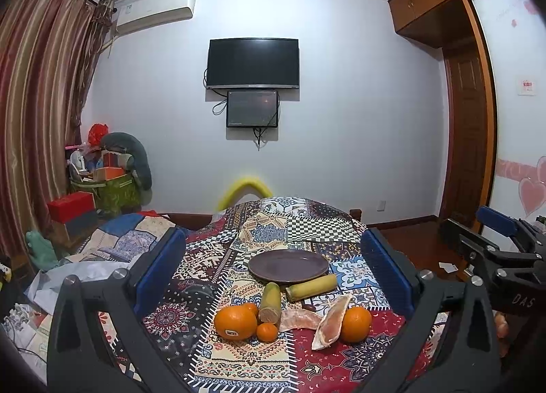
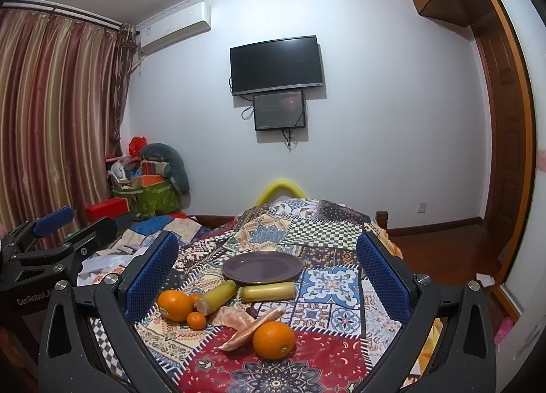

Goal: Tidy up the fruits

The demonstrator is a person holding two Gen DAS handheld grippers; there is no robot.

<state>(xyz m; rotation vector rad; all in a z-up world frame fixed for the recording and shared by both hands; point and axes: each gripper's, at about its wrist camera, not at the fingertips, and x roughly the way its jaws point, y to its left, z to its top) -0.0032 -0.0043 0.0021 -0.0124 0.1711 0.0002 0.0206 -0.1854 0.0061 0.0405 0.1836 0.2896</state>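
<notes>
Both hand-held grippers (image 1: 273, 266) (image 2: 266, 270) spread wide, empty; fruit, plate (image 1: 288, 266) on patchwork cloth (image 2: 327, 232).

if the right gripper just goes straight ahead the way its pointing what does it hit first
Probably the purple plate: the open right gripper is centred on it, with the two sugarcane pieces just below that line. The large orange and pomelo segment sit nearer but lower, so it may pass over them; depth is unclear.

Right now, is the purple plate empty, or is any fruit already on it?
Empty. The purple plate shows a bare surface in both views; the oranges, sugarcane pieces and pomelo segments all lie on the patterned cloth in front of it.
</notes>
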